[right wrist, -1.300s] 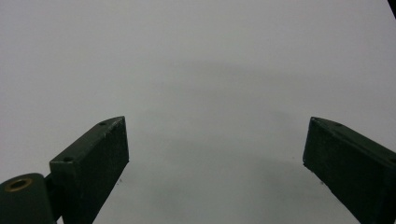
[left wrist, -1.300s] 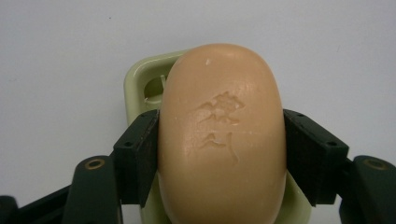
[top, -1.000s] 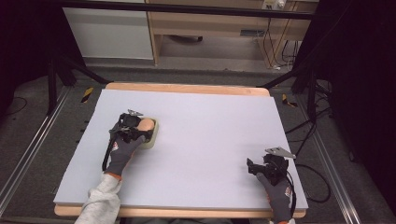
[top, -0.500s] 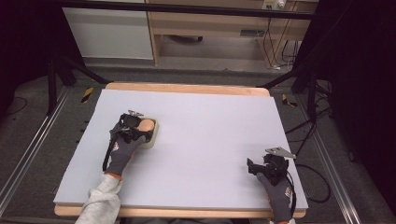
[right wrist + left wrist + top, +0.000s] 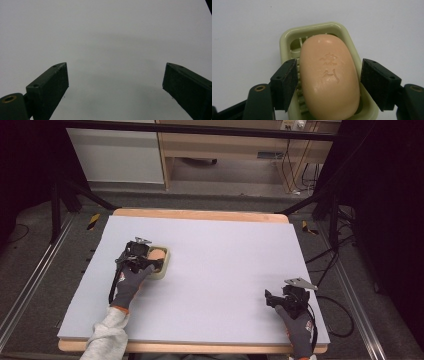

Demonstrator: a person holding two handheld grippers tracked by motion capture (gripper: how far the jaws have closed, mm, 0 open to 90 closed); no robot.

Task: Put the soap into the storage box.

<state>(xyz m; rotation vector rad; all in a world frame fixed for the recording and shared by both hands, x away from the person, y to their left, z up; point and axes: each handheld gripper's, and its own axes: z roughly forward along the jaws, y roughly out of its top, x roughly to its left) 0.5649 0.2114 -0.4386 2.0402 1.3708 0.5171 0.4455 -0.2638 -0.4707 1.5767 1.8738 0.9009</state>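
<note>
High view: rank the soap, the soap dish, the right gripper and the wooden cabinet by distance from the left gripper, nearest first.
1. Soap, between the left gripper's jaws.
2. Soap dish, directly under the soap, its rim just outside the jaws.
3. Right gripper, near the table's right front corner.
4. Wooden cabinet, on the floor beyond the table's far edge.

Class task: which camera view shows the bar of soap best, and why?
The left gripper view: the bar of soap lies close up in its green soap dish, stamped marks legible, the jaws either side of it and no longer pressing. In the high view it is a small peach patch. The right gripper view looks at the table.
</note>
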